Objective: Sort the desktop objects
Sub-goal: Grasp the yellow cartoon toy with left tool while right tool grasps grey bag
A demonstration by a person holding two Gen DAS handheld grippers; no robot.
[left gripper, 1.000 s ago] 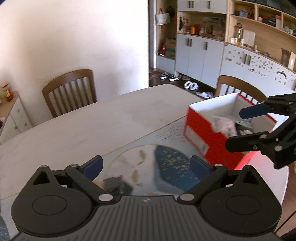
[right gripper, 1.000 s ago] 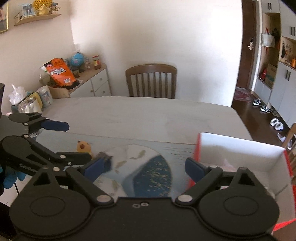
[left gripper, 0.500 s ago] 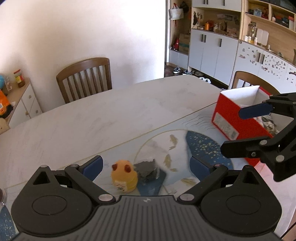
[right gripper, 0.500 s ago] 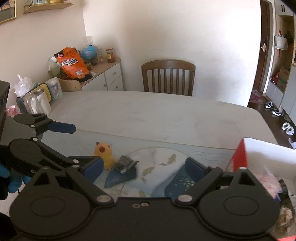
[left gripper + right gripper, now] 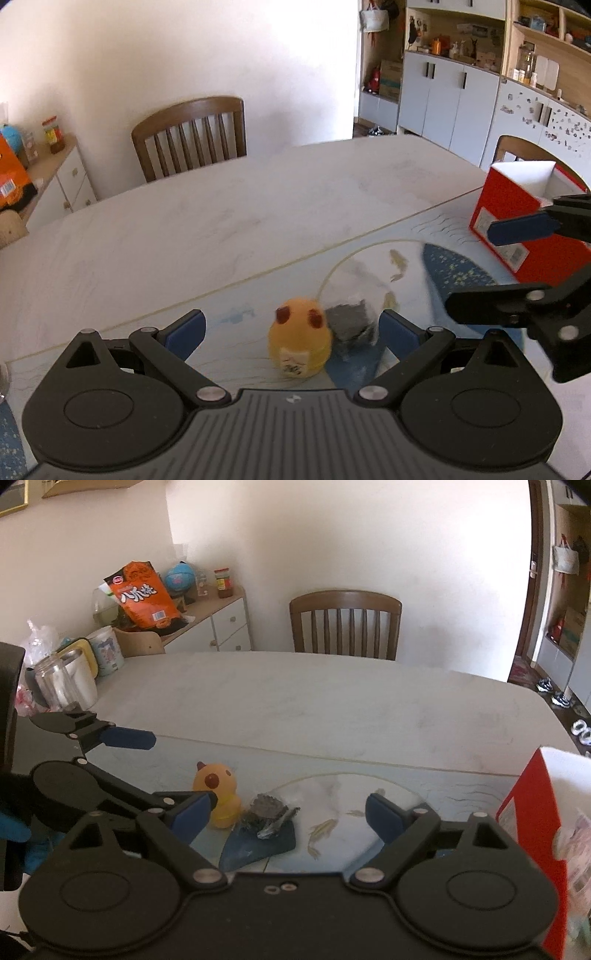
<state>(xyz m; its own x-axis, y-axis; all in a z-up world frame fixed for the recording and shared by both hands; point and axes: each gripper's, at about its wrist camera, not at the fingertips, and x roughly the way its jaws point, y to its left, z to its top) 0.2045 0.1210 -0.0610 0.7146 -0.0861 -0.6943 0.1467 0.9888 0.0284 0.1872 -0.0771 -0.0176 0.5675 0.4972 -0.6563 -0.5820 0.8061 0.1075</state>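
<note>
A yellow toy duck [image 5: 299, 341] stands on the glass-topped table mat, with a crumpled grey wrapper [image 5: 351, 325] touching its right side. My left gripper [image 5: 291, 332] is open and empty, its blue pads either side of the duck and wrapper. In the right wrist view the duck [image 5: 218, 794] and wrapper [image 5: 267, 814] lie just ahead of my right gripper [image 5: 288, 814], which is open and empty. A red box with white inside [image 5: 517, 206] stands at the right; it also shows in the right wrist view [image 5: 532, 812] holding crumpled items.
A wooden chair [image 5: 345, 626] stands at the table's far side. A jar and cups [image 5: 62, 683] sit at the table's left end. A sideboard [image 5: 207, 624] carries an orange snack bag. Cabinets [image 5: 461, 99] line the right wall.
Both grippers have swung left, away from the red box, toward the duck and wrapper. The duck now sits between the left gripper's open pads. Both stayed open.
</note>
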